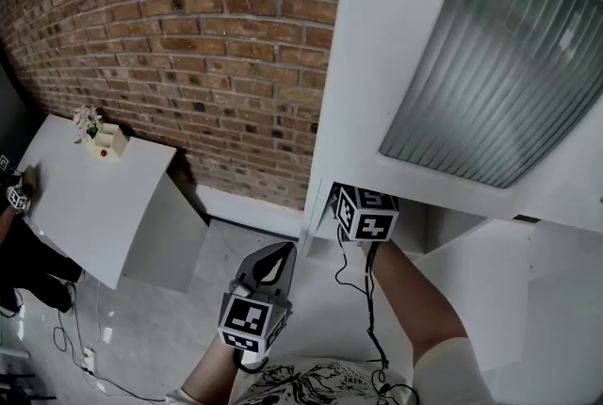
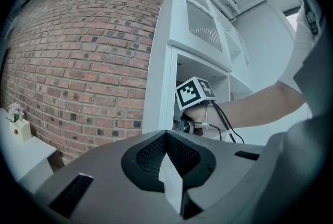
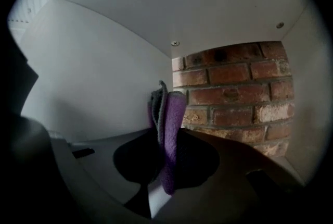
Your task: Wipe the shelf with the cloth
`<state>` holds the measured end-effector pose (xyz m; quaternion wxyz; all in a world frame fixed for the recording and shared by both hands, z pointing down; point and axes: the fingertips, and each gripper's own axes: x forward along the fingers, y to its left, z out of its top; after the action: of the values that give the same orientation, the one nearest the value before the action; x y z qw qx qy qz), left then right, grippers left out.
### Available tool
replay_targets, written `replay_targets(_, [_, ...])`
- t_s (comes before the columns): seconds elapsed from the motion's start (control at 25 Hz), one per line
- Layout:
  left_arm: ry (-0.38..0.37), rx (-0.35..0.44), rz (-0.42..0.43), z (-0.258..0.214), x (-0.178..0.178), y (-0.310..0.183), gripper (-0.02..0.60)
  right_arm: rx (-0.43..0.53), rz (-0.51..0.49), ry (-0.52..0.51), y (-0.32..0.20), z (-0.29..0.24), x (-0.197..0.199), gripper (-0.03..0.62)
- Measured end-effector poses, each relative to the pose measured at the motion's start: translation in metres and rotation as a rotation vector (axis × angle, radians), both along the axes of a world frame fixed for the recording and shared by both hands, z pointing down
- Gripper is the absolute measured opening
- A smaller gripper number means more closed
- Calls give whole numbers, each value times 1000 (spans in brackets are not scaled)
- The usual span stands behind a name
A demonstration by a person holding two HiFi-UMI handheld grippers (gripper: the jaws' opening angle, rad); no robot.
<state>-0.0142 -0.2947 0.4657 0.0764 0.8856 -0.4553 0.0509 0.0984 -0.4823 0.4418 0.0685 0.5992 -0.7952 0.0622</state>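
Head view: a person works at a white shelf unit set against a brick wall. The right forearm reaches into an open compartment below a ribbed glass door. The right hand-held gripper is inside that compartment, and from above only its marker cube shows at the opening. Its own camera shows the jaws pinching a folded purple cloth with a grey fold beside it. The cloth stands out past the jaw tips toward the back of the compartment, where brick shows beyond the white side panel. Gripped near its lower edge, it leaves a free pad of fabric ahead of the jaws, which suits dragging across the shelf board. No view settles whether the fabric touches the board yet.

The left hand-held gripper hangs outside and below the opening, its jaws pressed together with nothing between them. It appears to be kept clear so the narrow compartment is left to the working arm. Well apart to the left, a small flower ornament sits on a white tabletop.
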Motion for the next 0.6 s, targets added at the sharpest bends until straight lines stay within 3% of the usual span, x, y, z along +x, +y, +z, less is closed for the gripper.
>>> replay_targets(0.48, [2,-1,18,-3,2,8,15,-12,23,128,21,-14,32,80])
replay_targets(0.6, [5,5,19,-3,3,13,14,-57,31,101,34,-15,41,78])
